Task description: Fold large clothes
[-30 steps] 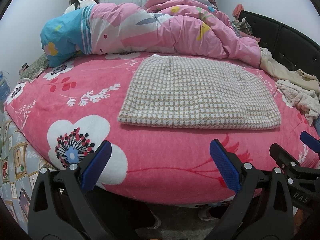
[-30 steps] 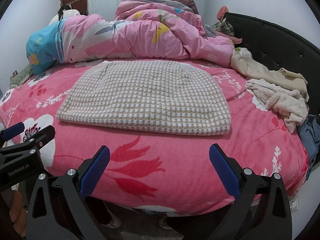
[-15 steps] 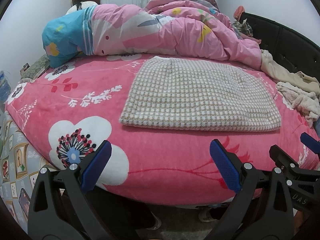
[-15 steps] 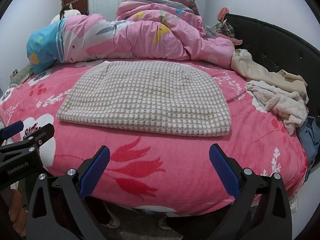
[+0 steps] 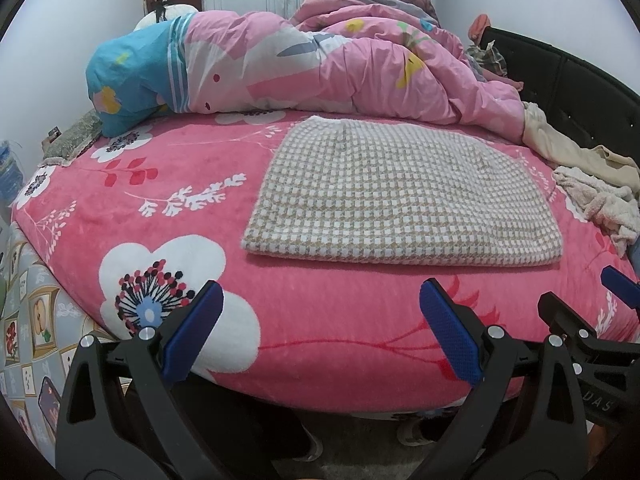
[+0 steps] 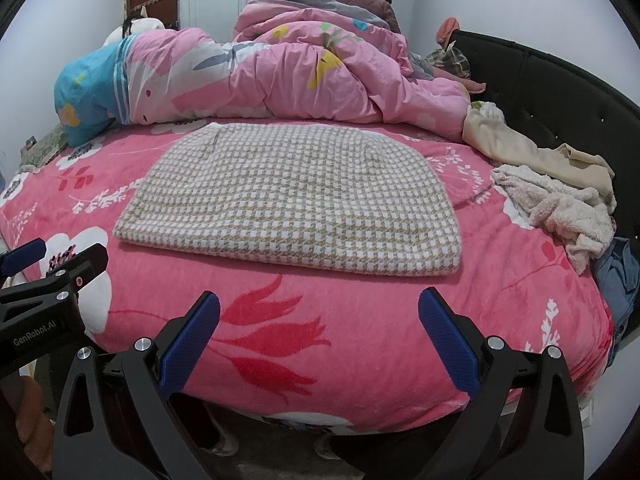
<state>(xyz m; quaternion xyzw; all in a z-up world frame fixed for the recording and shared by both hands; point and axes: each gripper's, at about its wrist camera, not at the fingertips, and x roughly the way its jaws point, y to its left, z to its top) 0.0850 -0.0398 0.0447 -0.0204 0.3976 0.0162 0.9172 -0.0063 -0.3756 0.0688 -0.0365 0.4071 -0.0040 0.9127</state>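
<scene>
Both grippers, the left gripper (image 5: 320, 334) and right gripper (image 6: 320, 334), hang open and empty short of the bed's (image 5: 320, 360) near edge, the folded checked garment (image 5: 400, 196) lying ahead with its long axis crosswise, offset toward the right gripper.

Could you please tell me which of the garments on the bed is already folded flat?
The beige-and-white checked garment in the middle of the bed, a neat flat rectangle. The cream fleece and the beige piece beside the headboard lie crumpled.

Bare pink blanket (image 6: 360, 344) lay open along the bed's near edge; a bunched duvet (image 6: 280, 76) blocked the far edge, loose clothes (image 6: 560, 208) the right.
</scene>
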